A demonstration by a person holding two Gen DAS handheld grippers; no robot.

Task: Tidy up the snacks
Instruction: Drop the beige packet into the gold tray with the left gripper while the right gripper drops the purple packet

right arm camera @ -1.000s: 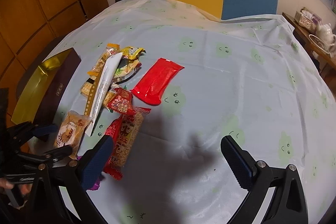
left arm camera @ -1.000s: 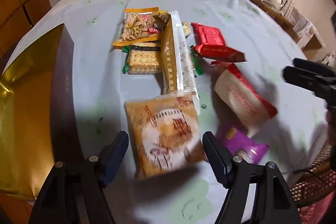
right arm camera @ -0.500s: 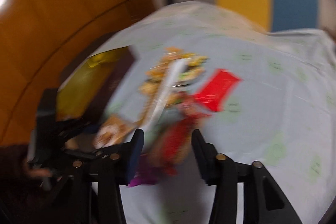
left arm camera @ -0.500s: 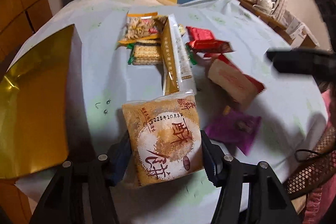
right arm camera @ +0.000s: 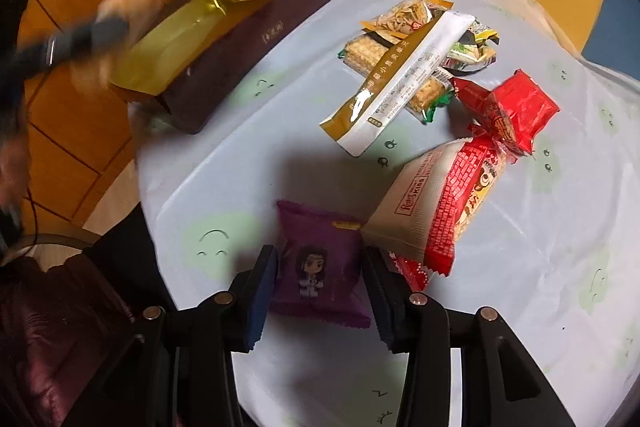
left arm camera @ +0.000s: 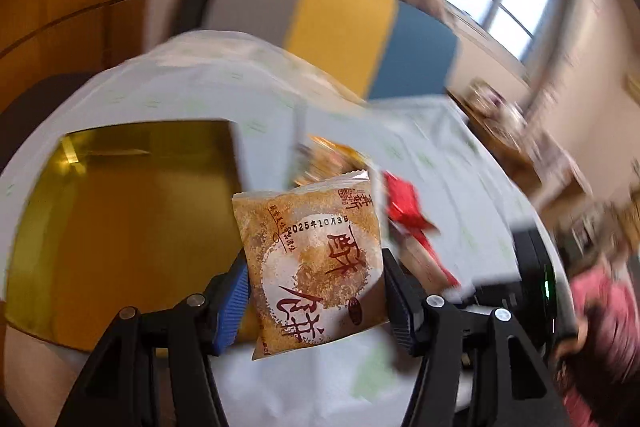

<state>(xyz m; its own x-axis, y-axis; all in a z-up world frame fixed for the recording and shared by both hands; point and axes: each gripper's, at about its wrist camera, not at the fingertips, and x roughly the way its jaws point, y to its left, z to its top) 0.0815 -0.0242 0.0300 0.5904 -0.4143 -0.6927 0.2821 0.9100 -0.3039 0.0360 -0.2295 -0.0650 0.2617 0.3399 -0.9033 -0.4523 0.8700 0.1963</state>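
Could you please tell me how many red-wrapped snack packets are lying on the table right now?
3: a plain red packet farthest right, a small printed one against its left side, and a red-and-cream packet nearer the purple packet. Others may be hidden underneath.

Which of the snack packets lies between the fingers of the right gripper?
The purple packet with a cartoon figure. The right gripper brackets it; the other packets lie farther up the table.

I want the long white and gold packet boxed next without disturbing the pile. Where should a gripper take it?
Judging by its pose, grip the long white and gold packet at its near lower end, across its narrow width, coming from the bare tablecloth side. That end juts clear, while the far end lies over the cracker packs.
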